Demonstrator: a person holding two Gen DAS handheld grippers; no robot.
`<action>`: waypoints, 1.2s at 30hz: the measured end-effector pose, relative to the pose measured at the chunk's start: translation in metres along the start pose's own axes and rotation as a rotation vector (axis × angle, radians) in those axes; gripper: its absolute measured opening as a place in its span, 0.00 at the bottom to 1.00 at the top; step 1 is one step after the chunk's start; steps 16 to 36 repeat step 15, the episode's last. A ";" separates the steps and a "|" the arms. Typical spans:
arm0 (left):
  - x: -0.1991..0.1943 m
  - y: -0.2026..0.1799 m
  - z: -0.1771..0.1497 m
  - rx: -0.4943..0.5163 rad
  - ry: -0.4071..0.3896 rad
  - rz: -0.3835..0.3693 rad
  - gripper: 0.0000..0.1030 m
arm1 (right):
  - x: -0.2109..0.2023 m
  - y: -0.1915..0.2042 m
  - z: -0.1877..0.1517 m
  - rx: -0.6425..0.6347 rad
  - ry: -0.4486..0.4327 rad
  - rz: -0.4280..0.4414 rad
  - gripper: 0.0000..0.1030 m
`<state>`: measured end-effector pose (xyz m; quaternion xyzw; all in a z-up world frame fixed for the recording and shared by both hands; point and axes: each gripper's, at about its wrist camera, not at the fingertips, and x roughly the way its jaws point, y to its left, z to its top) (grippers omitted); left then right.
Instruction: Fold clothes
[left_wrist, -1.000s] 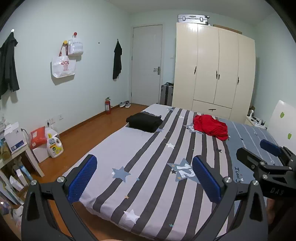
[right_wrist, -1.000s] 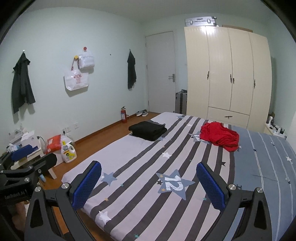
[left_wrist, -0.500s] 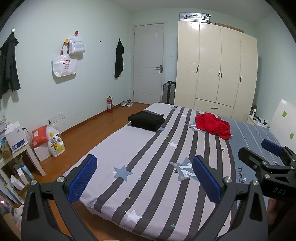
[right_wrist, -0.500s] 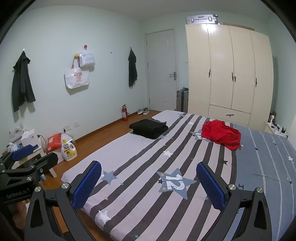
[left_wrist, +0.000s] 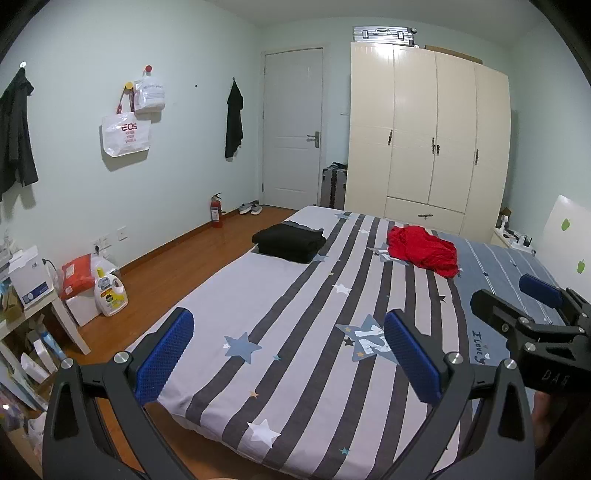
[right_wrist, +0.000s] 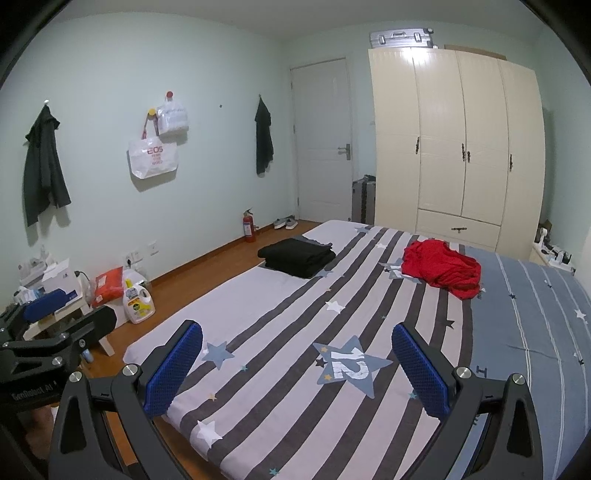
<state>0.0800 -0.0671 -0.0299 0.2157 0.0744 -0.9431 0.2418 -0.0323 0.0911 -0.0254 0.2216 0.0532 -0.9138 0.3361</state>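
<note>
Bedroom with pale green walls, a cream wardrobe at the far right, a white door beside it, and a bed under a striped, star-printed cover filling the near and middle ground.

Left gripper: held above the near end of the bed, its two blue-padded fingers spread wide apart. Nothing lies between them and they touch nothing; only the bed cover shows in the gap.

Right gripper: held likewise above the near end of the bed, to the right of the left gripper, fingers equally wide apart, empty and clear of the cover. It also appears at the right edge of the left wrist view.

Clothes: a crumpled red garment lies unfolded on the far right part of the bed, well apart from both grippers. A folded black garment sits on the far left part of the bed, near its edge.

Background: a fire extinguisher stands on the wooden floor by the left wall; a white bag hangs above.
</note>
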 end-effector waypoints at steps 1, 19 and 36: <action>0.000 0.000 0.000 -0.001 -0.001 -0.002 0.99 | 0.000 0.000 0.000 0.001 0.000 0.003 0.99; 0.004 0.002 0.000 0.006 -0.009 -0.009 0.99 | 0.003 -0.002 -0.002 0.013 0.008 0.012 0.99; 0.004 0.002 0.000 0.006 -0.009 -0.009 0.99 | 0.003 -0.002 -0.002 0.013 0.008 0.012 0.99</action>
